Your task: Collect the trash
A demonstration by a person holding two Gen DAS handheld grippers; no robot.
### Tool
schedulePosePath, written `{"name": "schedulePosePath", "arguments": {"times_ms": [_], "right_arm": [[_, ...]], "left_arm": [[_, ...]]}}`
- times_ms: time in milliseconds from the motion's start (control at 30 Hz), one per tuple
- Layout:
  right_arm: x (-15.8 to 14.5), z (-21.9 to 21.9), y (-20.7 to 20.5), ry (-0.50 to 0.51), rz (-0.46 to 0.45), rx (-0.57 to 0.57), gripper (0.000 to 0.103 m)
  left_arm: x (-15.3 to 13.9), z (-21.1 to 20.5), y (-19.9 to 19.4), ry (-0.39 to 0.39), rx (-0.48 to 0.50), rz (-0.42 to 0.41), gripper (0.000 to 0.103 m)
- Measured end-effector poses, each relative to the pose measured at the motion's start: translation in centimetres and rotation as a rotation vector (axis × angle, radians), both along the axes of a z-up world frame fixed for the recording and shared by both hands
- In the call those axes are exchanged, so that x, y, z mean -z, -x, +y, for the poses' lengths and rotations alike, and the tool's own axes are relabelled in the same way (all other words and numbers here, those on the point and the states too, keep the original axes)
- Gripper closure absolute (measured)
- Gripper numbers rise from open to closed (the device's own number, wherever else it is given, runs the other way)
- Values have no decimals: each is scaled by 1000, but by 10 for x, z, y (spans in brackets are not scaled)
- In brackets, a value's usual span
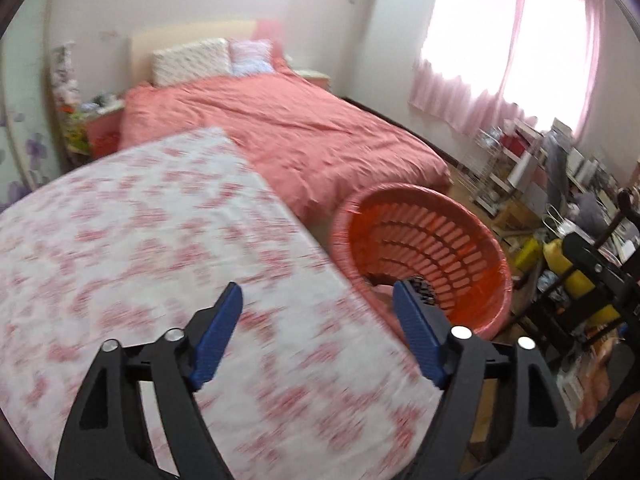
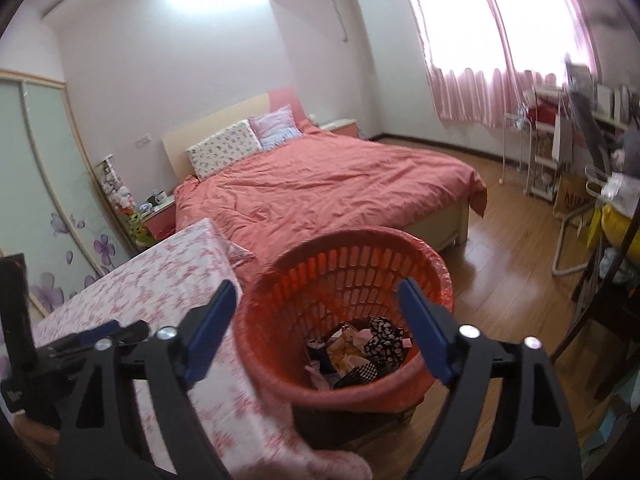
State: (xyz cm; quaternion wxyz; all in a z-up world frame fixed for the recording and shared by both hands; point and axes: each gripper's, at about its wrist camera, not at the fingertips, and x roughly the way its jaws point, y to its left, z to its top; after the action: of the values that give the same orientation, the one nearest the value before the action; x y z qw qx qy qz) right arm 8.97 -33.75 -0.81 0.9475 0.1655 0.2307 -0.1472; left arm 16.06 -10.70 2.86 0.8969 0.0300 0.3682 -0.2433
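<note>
Right wrist view shows your right gripper [image 2: 316, 320] with jaws spread and empty, above the red basket [image 2: 434, 280] at lower centre, where a heap of trash [image 2: 360, 354] already lies. Your left gripper [image 1: 318, 326], jaws likewise wide and holding nothing, hangs over the desk [image 1: 140, 220] in the left of its frame, which looks bare. Collection seems nearly done.

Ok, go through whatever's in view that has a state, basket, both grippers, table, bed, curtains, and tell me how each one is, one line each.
left gripper: open, nothing between its fingers.
right gripper: open, holding nothing.
orange basket: upright, lined with a bag, a small pile of mixed trash at the bottom.
table: covered with a floral cloth.
bed: made, pink cover spread over it.
curtains: drawn, daylight coming through.
</note>
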Motion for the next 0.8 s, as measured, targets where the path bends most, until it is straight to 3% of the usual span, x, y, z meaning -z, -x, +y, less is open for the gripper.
{"name": "schedulePosePath", "arguments": {"times_ms": [133,433,800], "right_arm": [[-11,40,29,101,-37,14,4],[-17,91,88,210,-120,62,4],[-3,132,119,289,-47,85,4]], "left_arm": [[-9,45,33,4,-98,-65,10],[-7,97,89,23,-254,-135,3],[4,117,138,-11,-417,-209,3]]}}
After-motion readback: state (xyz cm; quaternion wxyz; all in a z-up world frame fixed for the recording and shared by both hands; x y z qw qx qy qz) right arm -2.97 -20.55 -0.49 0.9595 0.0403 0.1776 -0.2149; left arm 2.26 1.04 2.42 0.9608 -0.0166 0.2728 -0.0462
